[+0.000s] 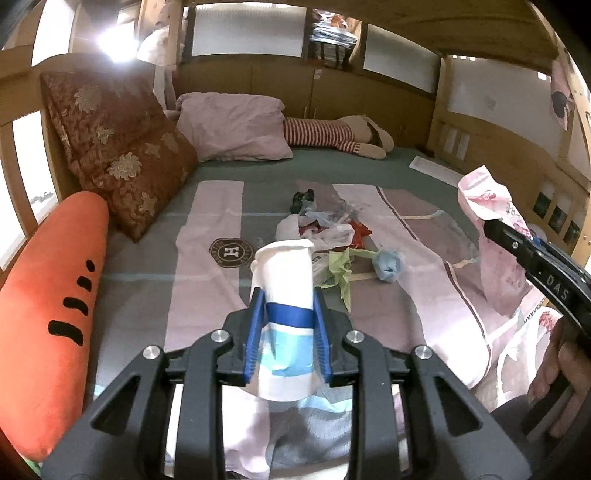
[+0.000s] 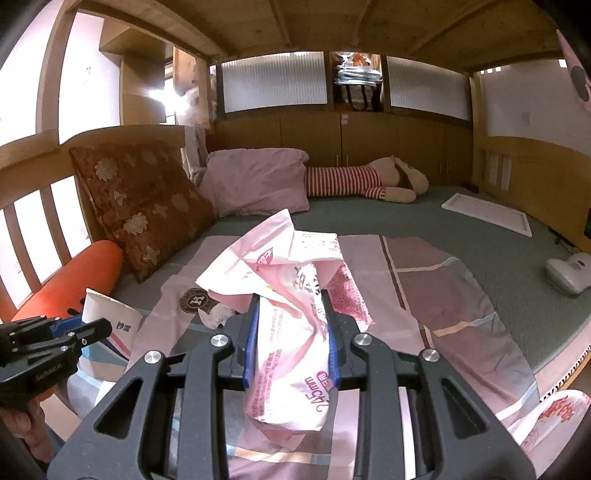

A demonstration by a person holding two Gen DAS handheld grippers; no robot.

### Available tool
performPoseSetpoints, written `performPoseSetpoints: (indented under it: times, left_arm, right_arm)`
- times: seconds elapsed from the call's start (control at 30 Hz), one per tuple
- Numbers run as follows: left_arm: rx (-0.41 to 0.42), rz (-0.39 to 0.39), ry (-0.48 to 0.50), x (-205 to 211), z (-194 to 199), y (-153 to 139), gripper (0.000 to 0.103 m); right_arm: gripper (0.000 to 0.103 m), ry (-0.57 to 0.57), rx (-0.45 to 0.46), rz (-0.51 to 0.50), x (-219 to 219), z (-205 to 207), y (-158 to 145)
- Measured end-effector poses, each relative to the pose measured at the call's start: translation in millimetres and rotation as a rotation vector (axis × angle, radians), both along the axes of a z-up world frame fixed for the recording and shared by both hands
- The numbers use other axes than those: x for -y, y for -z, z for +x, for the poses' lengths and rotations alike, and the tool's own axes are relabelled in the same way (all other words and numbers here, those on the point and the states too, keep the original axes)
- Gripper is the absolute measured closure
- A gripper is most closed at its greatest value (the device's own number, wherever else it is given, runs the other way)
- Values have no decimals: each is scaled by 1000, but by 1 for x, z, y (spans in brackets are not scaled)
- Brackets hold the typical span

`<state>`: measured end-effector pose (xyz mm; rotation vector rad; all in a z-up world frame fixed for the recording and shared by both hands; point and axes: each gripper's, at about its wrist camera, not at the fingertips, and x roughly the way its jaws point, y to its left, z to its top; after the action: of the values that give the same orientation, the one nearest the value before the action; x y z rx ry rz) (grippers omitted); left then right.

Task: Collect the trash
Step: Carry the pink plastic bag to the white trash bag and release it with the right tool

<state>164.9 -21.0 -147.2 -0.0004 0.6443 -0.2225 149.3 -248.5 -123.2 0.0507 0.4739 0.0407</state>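
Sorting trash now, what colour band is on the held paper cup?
Dark blue band on the paper cup, clearest in the left wrist view.

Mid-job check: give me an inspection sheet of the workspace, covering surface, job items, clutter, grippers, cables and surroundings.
Surface: bed with a green sheet and a pink patterned blanket spread over it.
Job's things: paper cup held in the left gripper; pink plastic bag held in the right gripper; trash pile of wrappers, a green paper scrap and a blue wad at mid-bed.
Clutter: carrot plush, brown floral cushion, pink pillow, striped plush doll, flat white frame, white handheld device.
Grippers: both shut on their loads.
Cables: a thin dark cord may lie near the right bed edge; unclear.
Surroundings: wooden bunk frame, cabinets behind.
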Motion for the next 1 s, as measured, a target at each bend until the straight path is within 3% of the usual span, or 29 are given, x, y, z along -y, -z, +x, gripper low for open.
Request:
performPoseSetpoints:
  times: [1.0]
  left_arm:
    - [8,-2,-15,-4,-1,0,75]
  right_arm:
    - [73,-4,-26,6,6,4,2]
